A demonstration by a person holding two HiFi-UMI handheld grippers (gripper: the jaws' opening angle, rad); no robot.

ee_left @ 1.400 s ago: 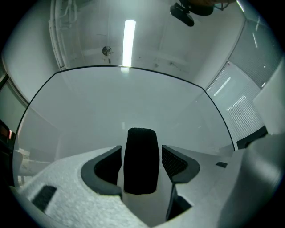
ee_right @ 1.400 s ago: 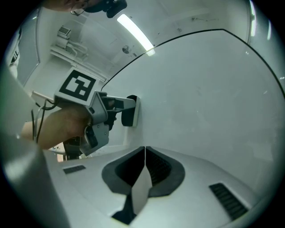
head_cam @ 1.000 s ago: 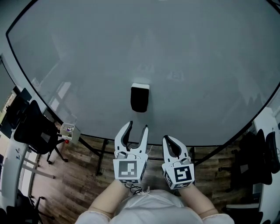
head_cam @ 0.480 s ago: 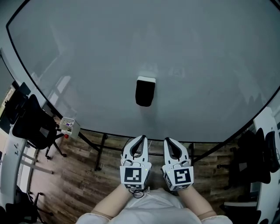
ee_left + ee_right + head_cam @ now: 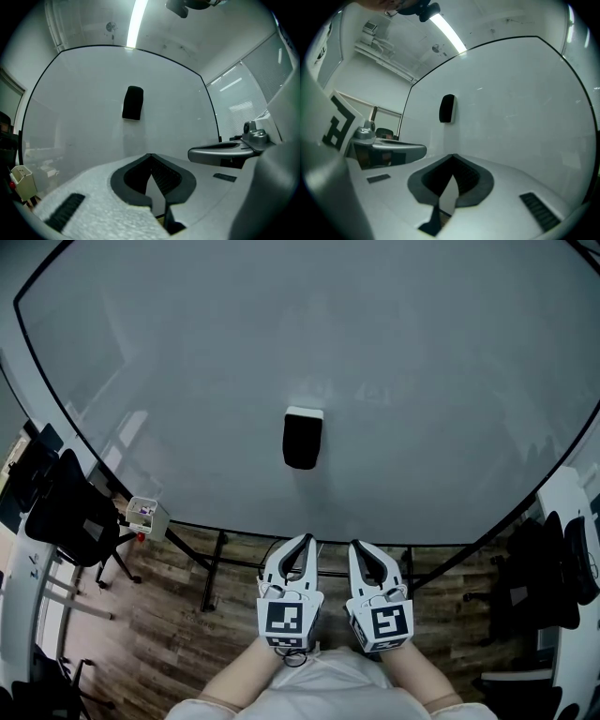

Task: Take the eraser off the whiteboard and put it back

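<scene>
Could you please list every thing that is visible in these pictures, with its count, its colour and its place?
whiteboard: one, pale grey with a black frame, fills most of the head view
eraser: one, black with a white top edge, stuck on the board near its middle
stand legs: black, under the board
small box: one, white, at the board's lower left edge
office chairs: at least two, black, far left and far right
floor: brown wood planks, below
ceiling light: one strip, white, overhead
left gripper: one, white, jaws shut, empty, below the board
right gripper: one, white, jaws shut, empty, beside the left one
</scene>
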